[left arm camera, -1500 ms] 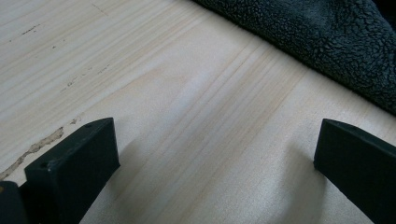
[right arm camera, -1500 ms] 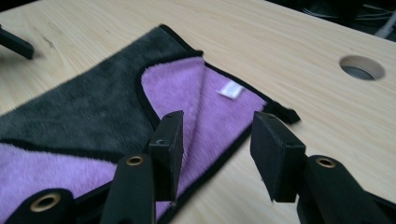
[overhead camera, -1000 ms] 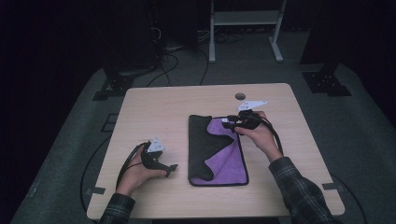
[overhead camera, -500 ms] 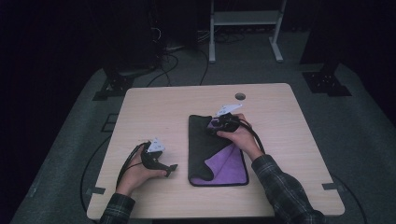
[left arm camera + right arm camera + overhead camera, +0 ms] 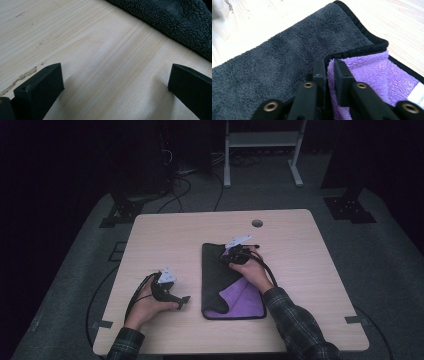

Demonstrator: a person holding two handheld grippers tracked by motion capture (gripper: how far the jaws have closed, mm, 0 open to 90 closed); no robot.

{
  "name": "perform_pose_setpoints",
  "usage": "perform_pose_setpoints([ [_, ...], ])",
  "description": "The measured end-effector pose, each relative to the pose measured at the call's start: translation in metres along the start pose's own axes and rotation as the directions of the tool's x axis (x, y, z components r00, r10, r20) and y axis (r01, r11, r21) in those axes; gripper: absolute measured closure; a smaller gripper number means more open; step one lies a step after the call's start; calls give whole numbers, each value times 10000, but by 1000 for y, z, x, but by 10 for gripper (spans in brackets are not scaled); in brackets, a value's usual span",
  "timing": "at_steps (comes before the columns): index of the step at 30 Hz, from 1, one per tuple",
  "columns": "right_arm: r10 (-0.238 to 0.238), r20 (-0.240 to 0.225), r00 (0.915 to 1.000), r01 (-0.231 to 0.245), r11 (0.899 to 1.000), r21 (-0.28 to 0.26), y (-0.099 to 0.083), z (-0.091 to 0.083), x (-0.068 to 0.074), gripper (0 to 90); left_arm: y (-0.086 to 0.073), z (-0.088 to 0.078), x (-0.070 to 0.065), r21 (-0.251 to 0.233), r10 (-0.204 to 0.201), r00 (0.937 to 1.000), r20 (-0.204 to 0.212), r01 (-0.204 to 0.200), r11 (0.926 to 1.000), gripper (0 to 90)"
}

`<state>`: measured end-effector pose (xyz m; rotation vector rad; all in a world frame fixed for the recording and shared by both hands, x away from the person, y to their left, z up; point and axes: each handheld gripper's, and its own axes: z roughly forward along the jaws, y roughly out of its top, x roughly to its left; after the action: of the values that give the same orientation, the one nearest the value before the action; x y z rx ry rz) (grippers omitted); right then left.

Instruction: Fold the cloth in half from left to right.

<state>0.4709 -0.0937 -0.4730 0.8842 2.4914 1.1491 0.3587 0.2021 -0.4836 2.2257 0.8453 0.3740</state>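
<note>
Beside purple towel (image 5: 384,75) edge, unreadable white tag (image 5: 417,96)

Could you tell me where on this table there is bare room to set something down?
The table is bare along its far edge around the cable hole, down its right side beyond the towel, and at the far left corner. It is crowded mid-table, where the left gripper and right gripper flank the towel.

No legible text, brand or number. A white sewn-in label (image 5: 417,94) sits on the purple face of the towel (image 5: 287,62); its print is too small and cut off to read.
</note>
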Motion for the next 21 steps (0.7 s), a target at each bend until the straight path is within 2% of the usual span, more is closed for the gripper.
perform_pose_setpoints([
  [8,364,50,9993,-360,9979,-545,10,-19,-9,842,0,0,0,-3,-20,10000,-18,20,10000,0],
  [15,717,531,9960,-666,9935,-922,17,-41,-26,842,0,0,-1,-22,-47,10000,-54,46,10000,0],
  [21,1176,1065,9873,-1068,9891,-1018,15,-53,-45,843,0,0,-1,-27,-105,9999,-100,105,9999,0],
])
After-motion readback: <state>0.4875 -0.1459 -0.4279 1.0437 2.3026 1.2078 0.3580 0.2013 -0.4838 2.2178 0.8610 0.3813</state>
